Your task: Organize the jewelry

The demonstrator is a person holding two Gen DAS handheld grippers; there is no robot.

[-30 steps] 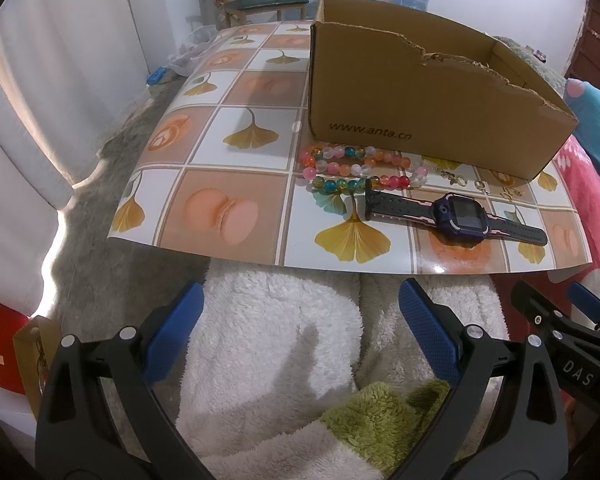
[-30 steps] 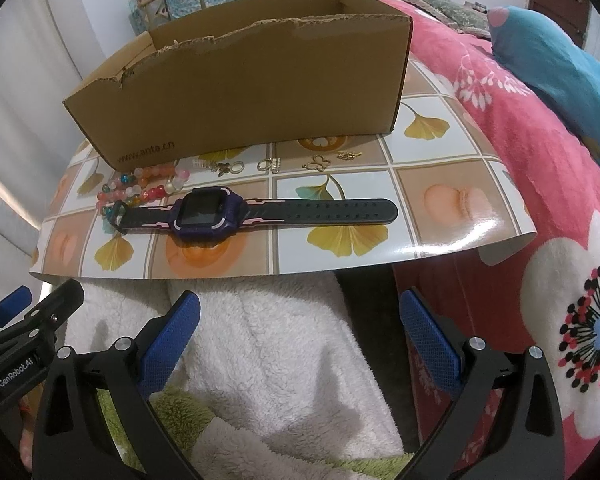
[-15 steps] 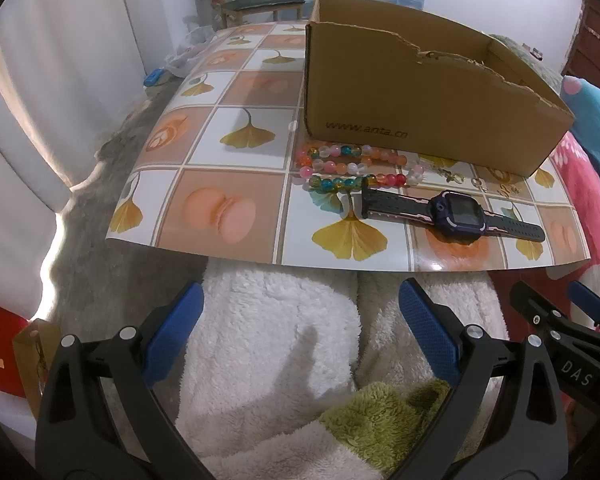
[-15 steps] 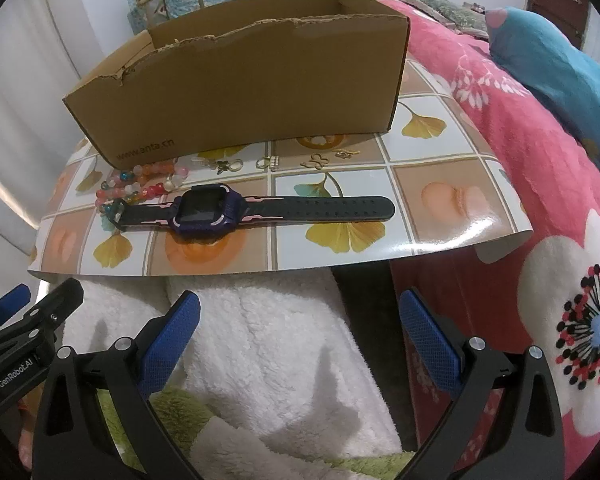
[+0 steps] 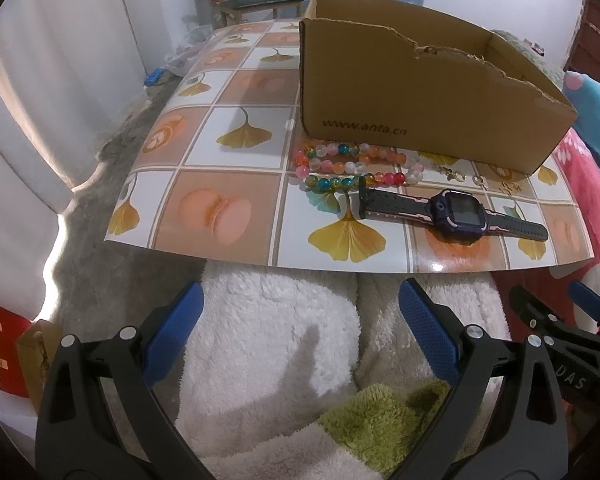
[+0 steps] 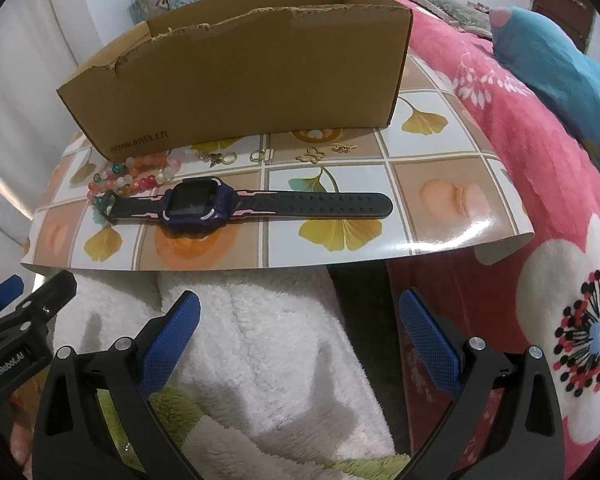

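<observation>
A purple watch (image 5: pixel 458 214) (image 6: pixel 198 206) with a black strap lies flat on the tiled mat (image 5: pixel 220 216) (image 6: pixel 440 216). Strings of coloured beads (image 5: pixel 348 164) (image 6: pixel 134 178) rest just behind its left end. Small gold charms and rings (image 6: pixel 268 156) (image 5: pixel 480 180) sit in a row along the front of an open cardboard box (image 5: pixel 420 92) (image 6: pixel 240 92). My left gripper (image 5: pixel 300 332) hangs open over white fleece, short of the mat's near edge. My right gripper (image 6: pixel 300 332) is open too, below the watch, with nothing between its fingers.
White fleece (image 5: pixel 280 340) (image 6: pixel 260 340) and a green fuzzy cloth (image 5: pixel 380 420) lie under both grippers. A pink floral blanket (image 6: pixel 540 200) and a blue pillow (image 6: pixel 552 56) lie to the right. A chair (image 5: pixel 260 0) and a white curtain (image 5: pixel 40 80) stand beyond the mat.
The left wrist view has shifted slightly, with the box and mat sitting a little lower and nearer. The right wrist view is almost unchanged. Both grippers stay open.
</observation>
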